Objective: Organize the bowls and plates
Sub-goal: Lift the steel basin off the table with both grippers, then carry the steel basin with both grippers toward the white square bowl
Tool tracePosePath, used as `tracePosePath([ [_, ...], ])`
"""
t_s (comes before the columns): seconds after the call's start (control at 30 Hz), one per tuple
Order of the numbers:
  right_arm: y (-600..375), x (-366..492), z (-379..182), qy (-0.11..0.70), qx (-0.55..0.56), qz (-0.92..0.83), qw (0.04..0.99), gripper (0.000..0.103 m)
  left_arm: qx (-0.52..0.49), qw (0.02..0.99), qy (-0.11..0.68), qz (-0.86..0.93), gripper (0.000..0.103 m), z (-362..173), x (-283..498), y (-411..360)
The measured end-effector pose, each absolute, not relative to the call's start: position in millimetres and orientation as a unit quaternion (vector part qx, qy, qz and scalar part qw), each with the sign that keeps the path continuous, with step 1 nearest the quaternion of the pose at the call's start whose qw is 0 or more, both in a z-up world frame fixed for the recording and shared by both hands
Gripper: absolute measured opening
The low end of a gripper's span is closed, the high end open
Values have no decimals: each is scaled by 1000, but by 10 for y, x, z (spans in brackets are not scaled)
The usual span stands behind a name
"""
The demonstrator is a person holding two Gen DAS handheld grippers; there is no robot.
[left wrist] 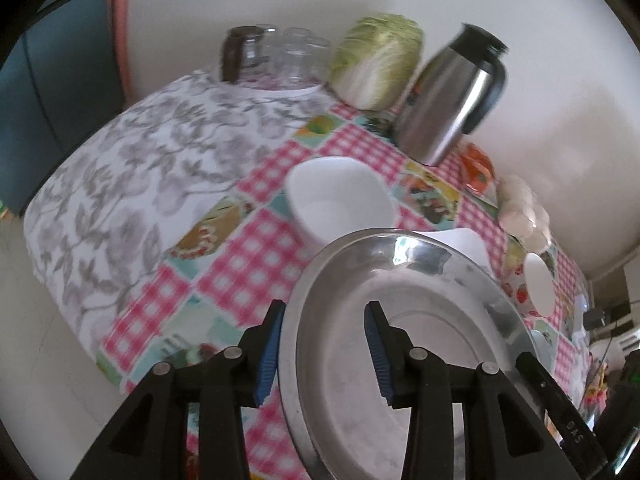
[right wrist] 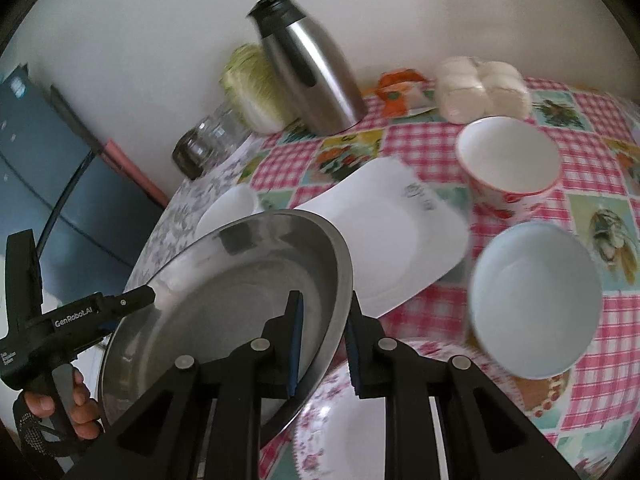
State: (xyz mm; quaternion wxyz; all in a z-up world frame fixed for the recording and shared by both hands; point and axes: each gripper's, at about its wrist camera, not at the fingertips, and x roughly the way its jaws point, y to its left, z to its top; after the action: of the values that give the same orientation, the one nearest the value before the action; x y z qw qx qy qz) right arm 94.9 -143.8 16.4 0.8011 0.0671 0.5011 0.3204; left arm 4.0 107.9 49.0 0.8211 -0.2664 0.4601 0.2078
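Note:
A round steel plate (left wrist: 400, 360) hangs tilted above the table, also in the right wrist view (right wrist: 224, 300). My right gripper (right wrist: 324, 296) is shut on its near rim, one pad inside and one outside. My left gripper (left wrist: 325, 307) straddles the opposite rim with a wide gap: the outer pad is beside the rim and the inner pad stands over the plate's floor without pinching it. A floral plate (right wrist: 360, 436) lies under the steel plate. A white rectangular plate (right wrist: 384, 240), a red-patterned bowl (right wrist: 508, 160), a pale blue bowl (right wrist: 536, 300) and a small white bowl (left wrist: 340, 200) are on the cloth.
A steel thermos (right wrist: 312, 76), a cabbage (right wrist: 256, 84), glass jars (right wrist: 208, 140) and a bag of white buns (right wrist: 480, 88) stand along the wall. A hand (right wrist: 76, 404) holds the left gripper's handle. The table edge (left wrist: 80, 240) drops off at the grey-leaf cloth.

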Motion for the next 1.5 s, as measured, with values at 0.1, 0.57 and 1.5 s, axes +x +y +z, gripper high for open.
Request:
tracePosePath([
  [0.1, -1597, 1054, 163, 499, 87, 308, 805, 21, -258, 823, 466, 197, 43, 513, 217, 979],
  [0.57, -2090, 1480, 110, 491, 140, 266, 818, 23, -236, 819, 498, 161, 45, 363, 942, 570],
  [1.5, -1840, 1760, -288, 517, 68, 236, 820, 23, -264, 813, 499, 140, 55, -66, 1292, 780],
])
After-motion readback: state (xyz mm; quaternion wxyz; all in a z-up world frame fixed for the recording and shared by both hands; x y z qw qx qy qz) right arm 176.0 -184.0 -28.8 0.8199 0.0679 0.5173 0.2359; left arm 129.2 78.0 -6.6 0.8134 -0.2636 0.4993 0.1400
